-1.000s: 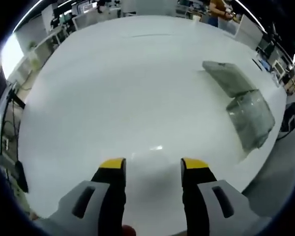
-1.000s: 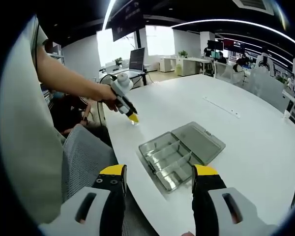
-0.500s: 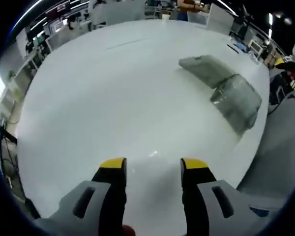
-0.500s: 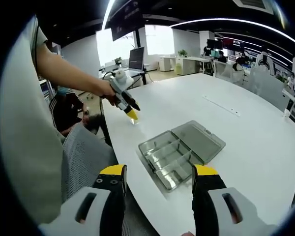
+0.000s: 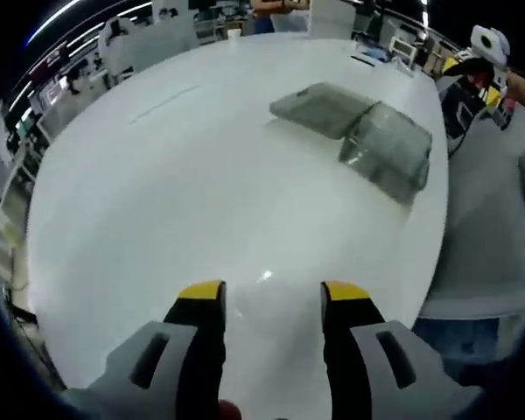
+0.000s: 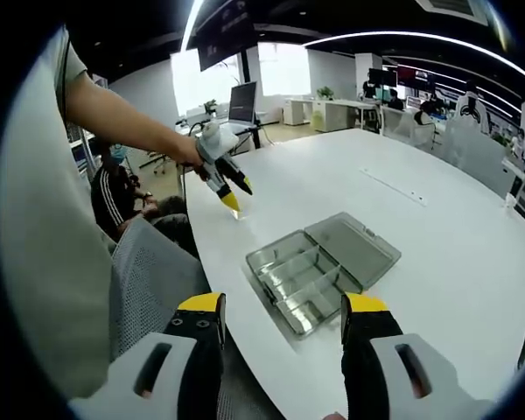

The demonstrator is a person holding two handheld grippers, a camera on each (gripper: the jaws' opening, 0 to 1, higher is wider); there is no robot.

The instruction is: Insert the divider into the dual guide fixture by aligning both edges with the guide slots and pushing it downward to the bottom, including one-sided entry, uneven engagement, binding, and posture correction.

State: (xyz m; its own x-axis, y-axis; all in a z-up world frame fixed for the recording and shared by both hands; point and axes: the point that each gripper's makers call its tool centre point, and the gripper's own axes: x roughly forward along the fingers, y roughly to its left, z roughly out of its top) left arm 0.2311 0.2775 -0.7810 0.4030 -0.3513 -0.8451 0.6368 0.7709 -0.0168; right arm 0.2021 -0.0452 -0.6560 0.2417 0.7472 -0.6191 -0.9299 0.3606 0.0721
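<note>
Divider box (image 6: 319, 269), clear plastic, lies open on the white counter (image 6: 455, 262) just ahead of my right claw (image 6: 282, 317), between and beyond its two yellow-tipped jaws. Its lid is folded flat on the far side; the tray half nearest my claw shows several partitions crossing it. I cannot tell whether any loose divider sits apart from those already in the tray.

My right claw is held above the near counter edge, jaws spread apart, nothing between them.

My left claw (image 6: 232, 195) shows in the right gripper view, up and to the left of the box, well apart from it, tips angled down toward the counter edge, held in my hand (image 6: 191, 154).

From my left claw (image 5: 271, 304) itself: jaws apart, empty, bare counter (image 5: 157, 201) directly beneath them. The box (image 5: 357, 136) lies far ahead and to the right, near the counter's edge, lid side to the left.

A seated person (image 6: 122, 188) is beyond the counter's left end.
</note>
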